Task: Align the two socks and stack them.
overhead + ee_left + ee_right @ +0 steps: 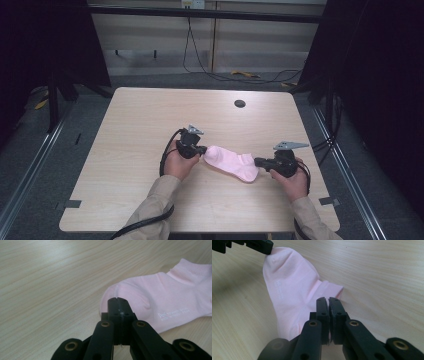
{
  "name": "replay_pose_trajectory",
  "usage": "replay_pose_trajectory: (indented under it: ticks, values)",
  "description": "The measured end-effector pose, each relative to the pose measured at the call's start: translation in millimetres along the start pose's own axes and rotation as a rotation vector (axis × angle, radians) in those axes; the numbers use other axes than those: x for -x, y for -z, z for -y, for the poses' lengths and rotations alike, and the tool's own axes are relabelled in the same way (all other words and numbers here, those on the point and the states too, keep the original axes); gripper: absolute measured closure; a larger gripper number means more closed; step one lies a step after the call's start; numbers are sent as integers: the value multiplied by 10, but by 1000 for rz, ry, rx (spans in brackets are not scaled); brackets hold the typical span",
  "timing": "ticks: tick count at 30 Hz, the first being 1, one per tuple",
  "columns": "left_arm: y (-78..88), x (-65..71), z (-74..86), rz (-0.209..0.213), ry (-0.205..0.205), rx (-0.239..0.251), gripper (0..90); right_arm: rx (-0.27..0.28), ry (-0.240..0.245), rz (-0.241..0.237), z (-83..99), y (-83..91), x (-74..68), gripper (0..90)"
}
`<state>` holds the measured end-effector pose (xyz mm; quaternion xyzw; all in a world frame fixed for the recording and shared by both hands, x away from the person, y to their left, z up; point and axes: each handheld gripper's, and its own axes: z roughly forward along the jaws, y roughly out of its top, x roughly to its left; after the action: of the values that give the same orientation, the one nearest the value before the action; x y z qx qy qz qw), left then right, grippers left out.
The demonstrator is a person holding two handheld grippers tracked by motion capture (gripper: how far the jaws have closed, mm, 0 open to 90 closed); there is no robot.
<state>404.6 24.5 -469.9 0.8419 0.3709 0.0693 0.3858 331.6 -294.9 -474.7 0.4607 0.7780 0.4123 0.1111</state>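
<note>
Item: one pink ankle sock (231, 162), lying flat on the pale wooden table (140, 130), near the front edge and between the two hands. Left gripper (201, 150): jaws fully together, pinching the rounded toe end of the sock; the left gripper view shows the pads meeting on a thin fold of fabric at the toe's edge. Right gripper (258, 162): jaws all but closed, a narrow slit between them, clamped on the opposite end near the ribbed cuff (334, 290). Condition: sock is slack, slightly angled, with soft creases at mid-length; small white lettering (172, 314) faces up. Handling note, by judgement: the step appears to be drawing the sock out straight. Both holds are shallow, so tension is best applied evenly and level with the table, hands parting slowly; a jerk would likely slip the toe fold free first.
</note>
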Motion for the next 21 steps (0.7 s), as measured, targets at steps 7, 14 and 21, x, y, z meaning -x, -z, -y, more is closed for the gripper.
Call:
replay_pose_trajectory:
  ticks: [7,14,21]
  values:
    - [11,-31,29,-8,7,-6,900,-6,4,-1,-23,-52,-1,869]
    - [14,-20,14,-7,5,0,900,-15,-8,1,22,-83,15,868]
    - [12,-28,10,-9,0,0,900,-22,4,5,18,-85,9,866]
